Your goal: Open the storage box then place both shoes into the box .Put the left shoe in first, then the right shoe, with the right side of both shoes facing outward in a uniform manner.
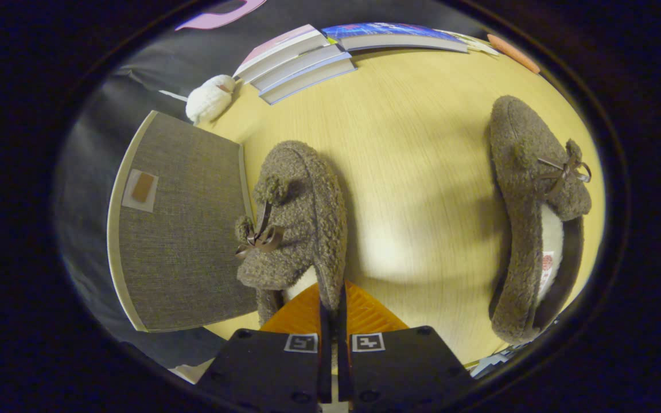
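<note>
My gripper [330, 307] is shut on the side rim of a brown fleece slipper [293, 223] with a ribbon bow and pompoms. The slipper hangs toe-forward just ahead of the fingers, over the wooden table [416, 189]. Beside it, to the left, stands the grey fabric storage box [184, 229] with its flat lid closed and a small tan tab on top. The second brown slipper [531, 212] lies on its side far off to the right, its pale lining showing.
Several books [302, 57] lie fanned out at the table's far edge. A small white plush toy [209, 98] sits beyond the box's far corner. An orange pen [513, 53] lies at the far right edge.
</note>
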A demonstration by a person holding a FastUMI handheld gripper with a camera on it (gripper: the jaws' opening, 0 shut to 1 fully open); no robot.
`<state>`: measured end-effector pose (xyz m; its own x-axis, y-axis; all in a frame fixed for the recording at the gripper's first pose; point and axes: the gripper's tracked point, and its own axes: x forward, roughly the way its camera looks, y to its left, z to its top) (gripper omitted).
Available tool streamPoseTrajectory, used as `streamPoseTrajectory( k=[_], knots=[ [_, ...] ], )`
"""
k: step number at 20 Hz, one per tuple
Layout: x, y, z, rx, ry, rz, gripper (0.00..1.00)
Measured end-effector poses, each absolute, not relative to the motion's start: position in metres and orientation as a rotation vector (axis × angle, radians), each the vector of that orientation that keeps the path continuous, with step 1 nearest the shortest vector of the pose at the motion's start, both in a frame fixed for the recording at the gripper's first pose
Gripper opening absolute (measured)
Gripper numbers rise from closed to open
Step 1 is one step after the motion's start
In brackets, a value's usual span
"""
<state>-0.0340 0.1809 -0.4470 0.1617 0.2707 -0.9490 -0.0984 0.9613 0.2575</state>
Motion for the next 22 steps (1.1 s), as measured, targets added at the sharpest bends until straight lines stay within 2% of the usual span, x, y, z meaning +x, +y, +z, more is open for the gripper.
streamPoseTrajectory(
  k=[2, 8, 16, 22],
  knots=[
    [-0.035, 0.179, -0.443, 0.165, 1.381, 0.284, 0.04],
    [-0.033, 0.18, -0.42, 0.261, 1.35, 0.308, 0.03],
    [-0.009, 0.21, -0.315, 0.536, 1.181, 0.39, 0.03],
    [-0.007, 0.259, -0.259, 0.558, 1.127, 0.463, 0.03]
  ],
)
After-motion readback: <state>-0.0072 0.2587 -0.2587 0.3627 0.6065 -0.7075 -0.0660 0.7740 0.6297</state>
